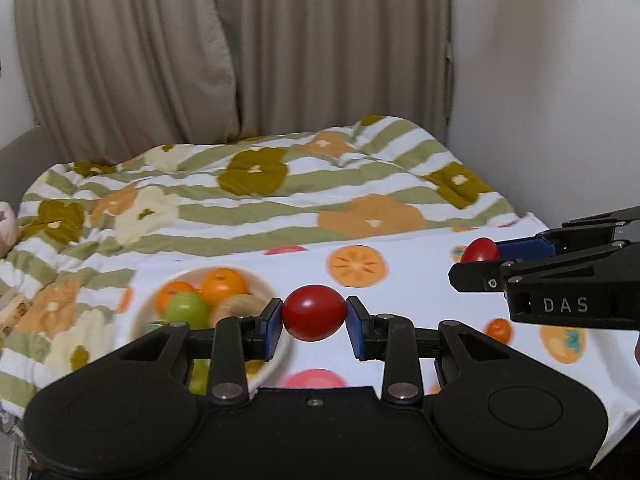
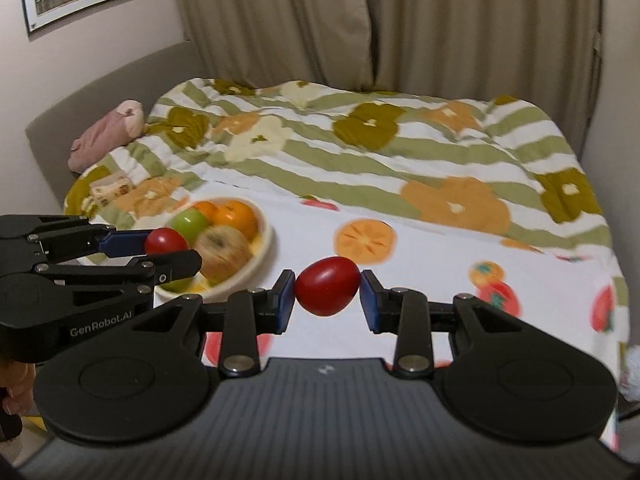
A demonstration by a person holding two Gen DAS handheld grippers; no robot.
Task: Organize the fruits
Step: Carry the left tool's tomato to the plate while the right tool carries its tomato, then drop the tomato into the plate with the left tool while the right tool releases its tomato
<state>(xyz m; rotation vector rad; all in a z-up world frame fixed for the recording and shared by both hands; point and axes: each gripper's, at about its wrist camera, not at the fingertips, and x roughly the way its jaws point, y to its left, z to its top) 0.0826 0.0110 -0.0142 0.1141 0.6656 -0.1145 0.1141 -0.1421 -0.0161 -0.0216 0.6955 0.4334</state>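
My left gripper is shut on a red cherry tomato, held above the white fruit-print cloth. My right gripper is shut on a second red cherry tomato. Each gripper shows in the other's view: the right one with its tomato at the right edge, the left one with its tomato at the left, over the bowl. A white bowl holds two oranges, a green apple and a brownish fruit. The bowl also shows in the right wrist view.
The cloth lies on a bed with a striped floral duvet. A small orange fruit lies on the cloth to the right. A pink plush toy is by the headboard. Curtains hang behind.
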